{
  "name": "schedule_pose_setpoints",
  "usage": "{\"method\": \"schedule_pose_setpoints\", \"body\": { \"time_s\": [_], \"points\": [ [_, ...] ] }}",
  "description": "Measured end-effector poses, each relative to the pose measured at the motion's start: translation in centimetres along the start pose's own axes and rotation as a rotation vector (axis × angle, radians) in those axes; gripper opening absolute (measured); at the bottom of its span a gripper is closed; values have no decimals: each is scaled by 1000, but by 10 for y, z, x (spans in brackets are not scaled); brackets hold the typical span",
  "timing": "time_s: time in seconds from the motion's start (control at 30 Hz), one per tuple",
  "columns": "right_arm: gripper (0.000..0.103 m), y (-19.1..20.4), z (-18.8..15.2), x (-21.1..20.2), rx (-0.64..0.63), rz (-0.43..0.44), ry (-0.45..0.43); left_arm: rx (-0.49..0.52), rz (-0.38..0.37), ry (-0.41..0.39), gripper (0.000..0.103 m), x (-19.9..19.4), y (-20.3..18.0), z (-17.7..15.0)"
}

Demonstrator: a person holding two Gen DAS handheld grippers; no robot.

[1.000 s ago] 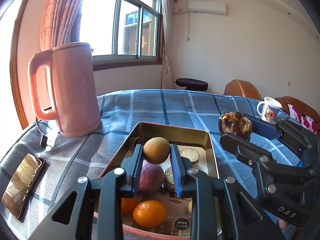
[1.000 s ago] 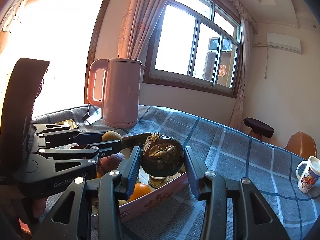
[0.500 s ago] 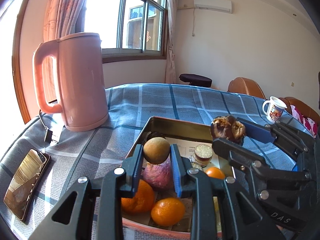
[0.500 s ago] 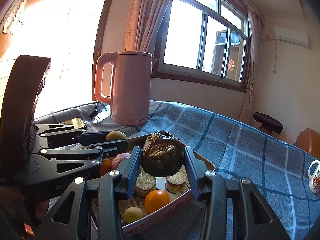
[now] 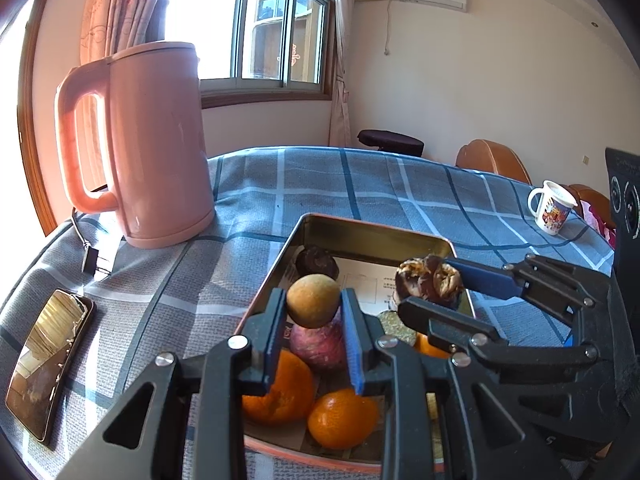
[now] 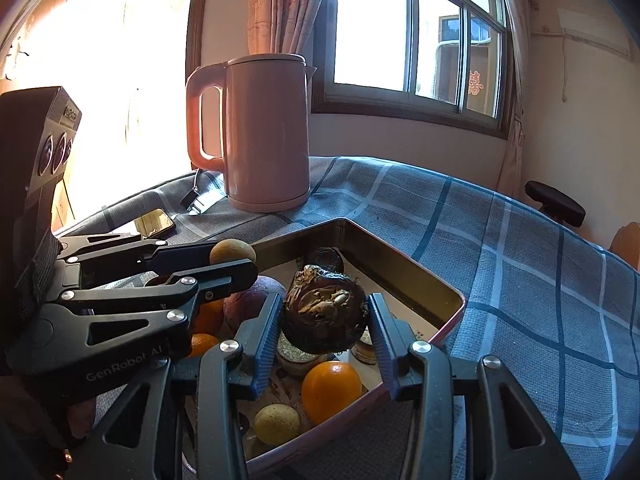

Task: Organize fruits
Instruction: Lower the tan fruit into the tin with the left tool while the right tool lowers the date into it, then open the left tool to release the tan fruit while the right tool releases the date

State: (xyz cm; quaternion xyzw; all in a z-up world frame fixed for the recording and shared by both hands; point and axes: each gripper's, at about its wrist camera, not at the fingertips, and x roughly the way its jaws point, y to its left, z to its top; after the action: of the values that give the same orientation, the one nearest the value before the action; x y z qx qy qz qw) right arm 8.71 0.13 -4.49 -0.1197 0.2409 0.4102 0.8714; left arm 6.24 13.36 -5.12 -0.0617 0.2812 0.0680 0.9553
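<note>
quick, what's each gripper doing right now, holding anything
Left gripper: closed on the small round tan fruit, above the tray.
Right gripper: closed on the dark wrinkled fruit, also above the tray.

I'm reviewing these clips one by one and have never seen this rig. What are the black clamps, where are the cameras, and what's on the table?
No robot: a person holds one two-finger tool in each hand, each carrying a forward-looking fisheye camera. The left tool grips a small tan round fruit; the right tool grips a dark wrinkled fruit. Both hover above a metal tray holding oranges and a purple fruit. On the checked tablecloth are a pink kettle, a phone and a mug.
</note>
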Motion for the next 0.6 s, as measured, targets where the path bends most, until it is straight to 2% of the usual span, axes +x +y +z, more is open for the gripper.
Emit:
{"method": "schedule_pose_setpoints", "body": {
  "time_s": [0.13,0.2,0.3,0.4,0.47,0.5,0.57,0.6],
  "points": [
    [49,-4,-1,7,19,12,37,-2,7,3,29,1,0,0],
    [59,-8,-1,7,39,0,42,-6,8,2,29,0,1,0],
    [62,-11,-2,5,52,5,35,2,16,-14,32,-3,0,-1],
    [63,-10,-3,-2,50,-18,14,-4,55,-37,50,-7,1,-1],
    [70,-13,-5,-10,60,-52,-7,-15,63,-57,67,-11,4,-1],
    [74,-14,-6,-13,66,-72,-19,-17,67,-67,71,-13,4,-1],
    [74,-17,-8,-21,66,-119,-43,-18,80,-87,84,-16,3,-2],
    [74,-18,-9,-25,63,-140,-58,-16,82,-94,86,-18,2,-2]
  ]
}}
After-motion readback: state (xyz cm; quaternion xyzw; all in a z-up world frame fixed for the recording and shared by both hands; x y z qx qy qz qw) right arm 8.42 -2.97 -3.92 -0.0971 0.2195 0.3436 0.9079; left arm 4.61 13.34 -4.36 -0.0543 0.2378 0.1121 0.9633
